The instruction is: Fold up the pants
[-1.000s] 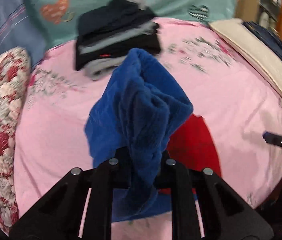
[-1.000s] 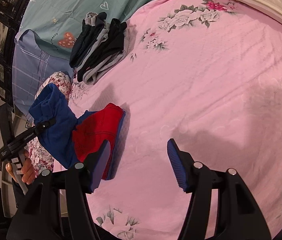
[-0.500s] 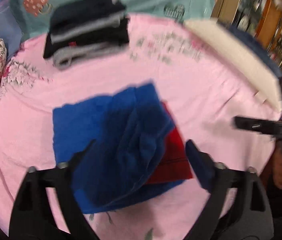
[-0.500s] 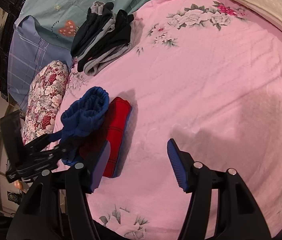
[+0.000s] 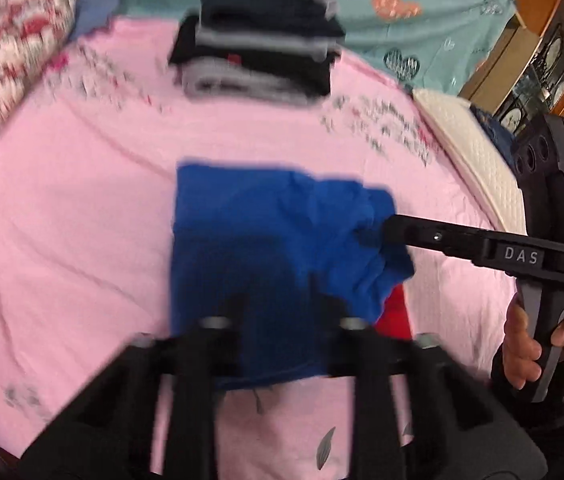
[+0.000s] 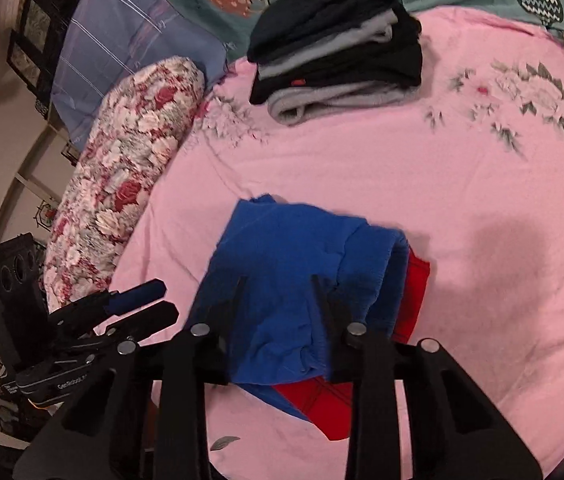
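Blue pants (image 6: 290,264): folded into a rough rectangle near the middle of the pink sheet (image 6: 442,200), right edge bunched up
Red cloth (image 6: 414,292): peeks out under the pants' right and near edges
Right gripper (image 5: 386,236): jaws have just been closing and now pinch the bunched blue fabric at the right edge
Left gripper (image 6: 150,304): closed and empty, just left of the pants
Stack of dark clothes (image 6: 338,40): far side of the sheet, well apart
Floral pillow (image 6: 122,168): along the left edge
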Demonstrator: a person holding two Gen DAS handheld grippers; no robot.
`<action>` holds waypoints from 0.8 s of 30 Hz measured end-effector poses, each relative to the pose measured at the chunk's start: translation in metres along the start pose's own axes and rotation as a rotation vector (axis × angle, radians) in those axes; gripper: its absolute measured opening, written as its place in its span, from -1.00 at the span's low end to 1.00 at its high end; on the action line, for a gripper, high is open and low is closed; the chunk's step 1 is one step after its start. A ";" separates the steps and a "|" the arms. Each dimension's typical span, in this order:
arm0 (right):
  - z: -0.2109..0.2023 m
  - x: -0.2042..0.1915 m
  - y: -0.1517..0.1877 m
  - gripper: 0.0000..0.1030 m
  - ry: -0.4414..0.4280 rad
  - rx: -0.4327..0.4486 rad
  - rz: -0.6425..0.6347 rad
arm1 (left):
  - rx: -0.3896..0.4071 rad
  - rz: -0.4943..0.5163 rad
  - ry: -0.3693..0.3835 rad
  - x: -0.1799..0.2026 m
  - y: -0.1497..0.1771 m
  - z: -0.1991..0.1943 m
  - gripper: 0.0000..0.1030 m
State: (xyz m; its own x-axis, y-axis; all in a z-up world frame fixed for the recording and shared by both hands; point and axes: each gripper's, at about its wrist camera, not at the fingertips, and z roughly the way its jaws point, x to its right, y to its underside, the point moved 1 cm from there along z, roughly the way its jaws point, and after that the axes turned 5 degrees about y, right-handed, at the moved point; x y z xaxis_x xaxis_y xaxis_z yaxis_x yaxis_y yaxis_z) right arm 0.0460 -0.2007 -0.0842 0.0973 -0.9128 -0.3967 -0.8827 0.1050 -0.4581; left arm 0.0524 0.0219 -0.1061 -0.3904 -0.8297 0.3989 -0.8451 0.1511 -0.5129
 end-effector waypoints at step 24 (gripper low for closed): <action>0.147 -0.104 -0.089 0.02 0.222 -0.314 -0.440 | -0.062 -0.142 -0.002 -0.035 0.042 0.025 -0.87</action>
State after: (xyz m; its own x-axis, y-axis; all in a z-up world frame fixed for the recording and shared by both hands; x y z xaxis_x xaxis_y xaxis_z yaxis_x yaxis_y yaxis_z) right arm 0.1821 -0.0568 -0.1190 0.4172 -0.9083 -0.0307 -0.8782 -0.3942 -0.2708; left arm 0.0396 0.0436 -0.1603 -0.2648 -0.8460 0.4627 -0.9127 0.0651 -0.4034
